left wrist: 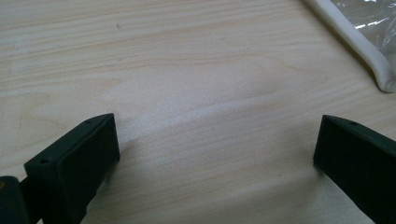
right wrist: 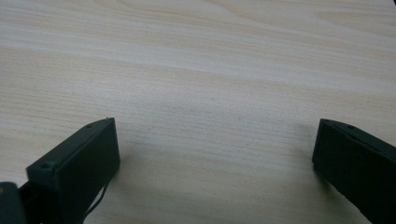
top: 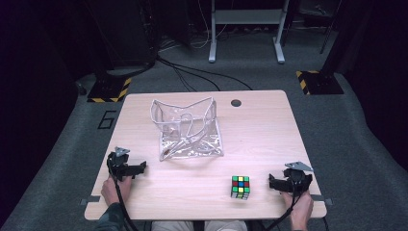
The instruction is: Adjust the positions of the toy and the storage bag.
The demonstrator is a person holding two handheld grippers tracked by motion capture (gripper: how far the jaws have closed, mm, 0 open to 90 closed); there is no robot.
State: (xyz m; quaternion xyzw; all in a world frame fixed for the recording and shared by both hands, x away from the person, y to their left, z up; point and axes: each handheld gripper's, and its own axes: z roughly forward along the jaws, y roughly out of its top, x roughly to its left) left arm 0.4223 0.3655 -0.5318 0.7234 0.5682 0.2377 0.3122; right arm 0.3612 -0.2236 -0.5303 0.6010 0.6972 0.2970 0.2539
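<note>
A clear plastic pouch [top: 190, 132] with white trim lies crumpled and open at the middle of the wooden table [top: 260, 130]. A multicoloured puzzle cube [top: 240, 186] stands near the front edge, right of centre. My left gripper [top: 137, 168] rests on the table at the front left, a short way from the pouch's near left corner. Its jaws are open over bare wood [left wrist: 217, 135], and the pouch's white trim [left wrist: 369, 56] is at the upper right of the left gripper view. My right gripper [top: 279, 184] sits at the front right, just right of the cube, open over bare wood [right wrist: 215, 135].
A round cable hole [top: 235, 103] is in the tabletop behind the pouch. Grey carpet surrounds the table. Behind it are floor cables [top: 192, 72], a white desk frame [top: 245, 29] and two yellow-and-black striped bases [top: 109, 89].
</note>
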